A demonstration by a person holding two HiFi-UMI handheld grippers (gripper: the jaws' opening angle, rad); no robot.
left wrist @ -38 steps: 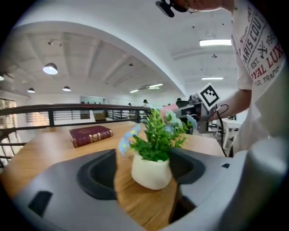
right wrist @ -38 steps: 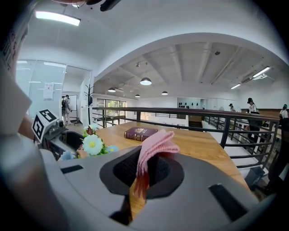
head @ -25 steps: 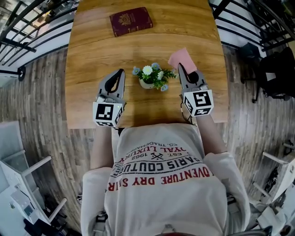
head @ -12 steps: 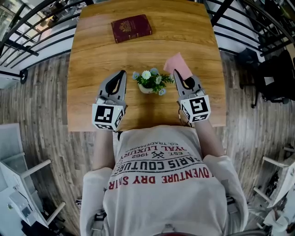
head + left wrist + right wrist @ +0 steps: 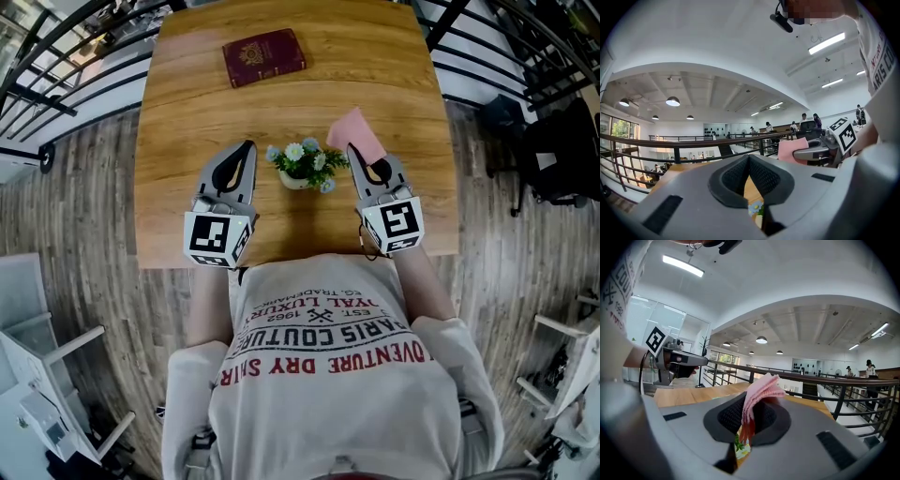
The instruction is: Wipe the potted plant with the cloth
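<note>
The right gripper (image 5: 356,155) is clamping the folded pink cloth (image 5: 353,130) in its jaws, while the left gripper (image 5: 246,150) is hovering with its jaws together and empty. Between them, the potted plant (image 5: 302,166) is standing unsteadied on the counter (image 5: 281,94). Being small and probably light, it is risking tipping or sliding under a firm sideways swipe.

I look to be on an upper gallery of a big open office hall, black railing (image 5: 693,140) beside my wooden table (image 5: 187,122), plank floor (image 5: 75,206), round hanging lamps (image 5: 672,101), long ceiling lights (image 5: 827,43), people (image 5: 804,117) standing across the room.
</note>
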